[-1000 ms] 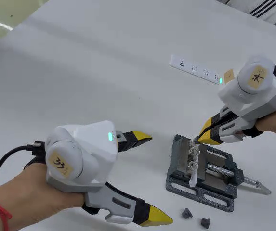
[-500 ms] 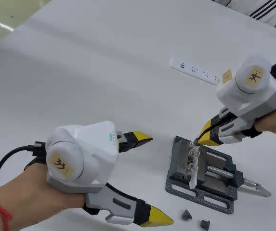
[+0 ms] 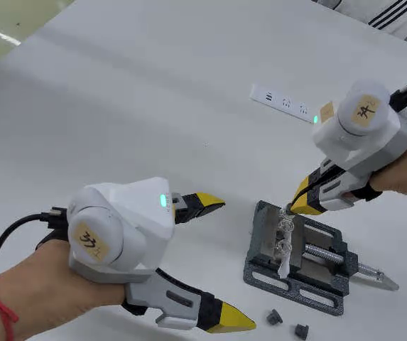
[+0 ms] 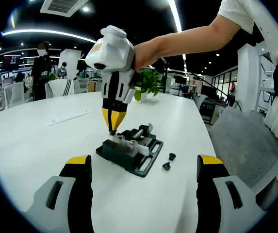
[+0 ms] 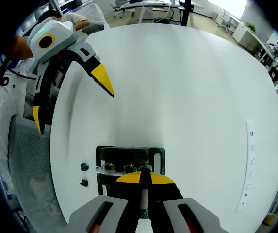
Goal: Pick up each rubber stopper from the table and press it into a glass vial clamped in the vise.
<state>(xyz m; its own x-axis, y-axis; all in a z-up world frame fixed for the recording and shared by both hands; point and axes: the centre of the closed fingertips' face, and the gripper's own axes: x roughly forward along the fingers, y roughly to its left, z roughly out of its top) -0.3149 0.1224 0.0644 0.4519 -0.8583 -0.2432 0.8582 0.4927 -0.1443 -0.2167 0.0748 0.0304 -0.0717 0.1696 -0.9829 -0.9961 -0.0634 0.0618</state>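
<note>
My right gripper [image 3: 292,207] is rearing more upright than a second ago, its yellow tips staying pressed together at the far end of the row of clear glass vials [image 3: 283,246] in the dark grey metal vise [image 3: 288,288]. I judge a press is under way, though I cannot tell whether a stopper sits beneath. Two small black rubber stoppers [image 3: 275,317] are waiting on the white bench [image 3: 153,106] just beside the vise. My left gripper [image 3: 233,264] is hovering unchanged, jaws wide apart.
</note>
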